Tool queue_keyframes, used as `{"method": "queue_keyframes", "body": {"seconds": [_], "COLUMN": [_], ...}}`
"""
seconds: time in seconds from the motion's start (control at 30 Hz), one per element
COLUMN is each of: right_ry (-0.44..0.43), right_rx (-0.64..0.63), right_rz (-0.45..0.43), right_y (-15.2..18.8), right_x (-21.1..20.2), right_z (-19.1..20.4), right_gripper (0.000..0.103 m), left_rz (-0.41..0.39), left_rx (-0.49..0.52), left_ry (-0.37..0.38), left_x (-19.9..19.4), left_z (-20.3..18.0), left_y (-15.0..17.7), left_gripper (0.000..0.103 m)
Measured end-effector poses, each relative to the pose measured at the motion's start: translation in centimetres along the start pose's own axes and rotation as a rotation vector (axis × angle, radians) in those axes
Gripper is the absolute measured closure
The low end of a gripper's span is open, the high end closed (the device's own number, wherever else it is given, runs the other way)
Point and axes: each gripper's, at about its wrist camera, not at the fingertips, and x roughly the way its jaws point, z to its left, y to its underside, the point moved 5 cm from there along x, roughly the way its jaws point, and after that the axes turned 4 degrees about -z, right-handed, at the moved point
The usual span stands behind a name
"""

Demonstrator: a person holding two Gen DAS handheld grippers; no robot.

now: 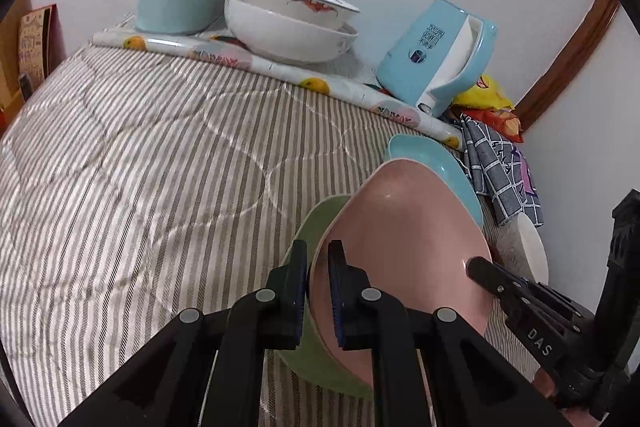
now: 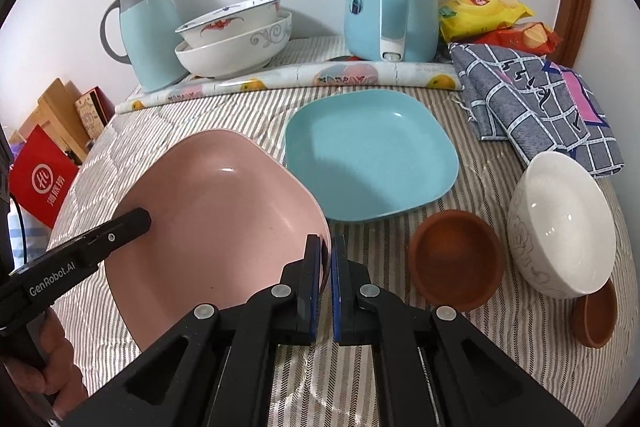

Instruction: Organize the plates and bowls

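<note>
Left claw pinches the near-left rim of the pink squarish plastic plate; right claw clamps its near-right rim. Beneath lies a green plate, with the blue squarish plate just beyond, far right.

Both grippers are showing black plastic linkage arms carrying round grey pivot pins behind the jaws. The left gripper is wearing blue ribbed pads on the inner jaw faces; the right gripper is showing the same blue pads. White lettering is appearing on the side of each body: "DAS" on the right, "GenRobot.AI" on the left, with a small screw ahead of it.
</note>
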Motion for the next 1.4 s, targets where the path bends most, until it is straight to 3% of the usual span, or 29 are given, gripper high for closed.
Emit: {"method": "queue_keyframes", "body": {"seconds": [0.8,0.87,0.93,1.0,1.2,1.4], "right_ry": [0.047,0.045,0.043,0.04,0.026,0.032], "right_rx": [-0.049,-0.045,-0.046,-0.046,-0.036,-0.014], "right_rz": [0.023,0.018,0.012,0.011,0.004,-0.046], "right_y": [0.7,0.7,0.8,0.9,1.4,1.2], "right_x": [1.1,1.0,0.6,0.4,-1.0,-3.7], "right_z": [1.0,0.9,1.0,1.0,0.6,-1.0], "right_gripper": [0.092,0.081,0.076,0.076,0.072,0.057], "left_rz": [0.005,0.01,0.015,0.005,-0.014,-0.029], "left_rx": [-0.003,-0.002,0.002,0.018,0.018,0.035], "left_ry": [-0.026,-0.027,-0.022,-0.025,-0.037,-0.053], "left_x": [-0.1,-0.2,-0.5,-1.0,-2.2,-3.2], "left_z": [0.7,0.6,0.4,0.1,-0.2,-1.7], "left_y": [1.0,1.0,1.2,1.3,1.4,1.2], "left_gripper": [0.091,0.086,0.064,0.055,0.051,0.051]}}
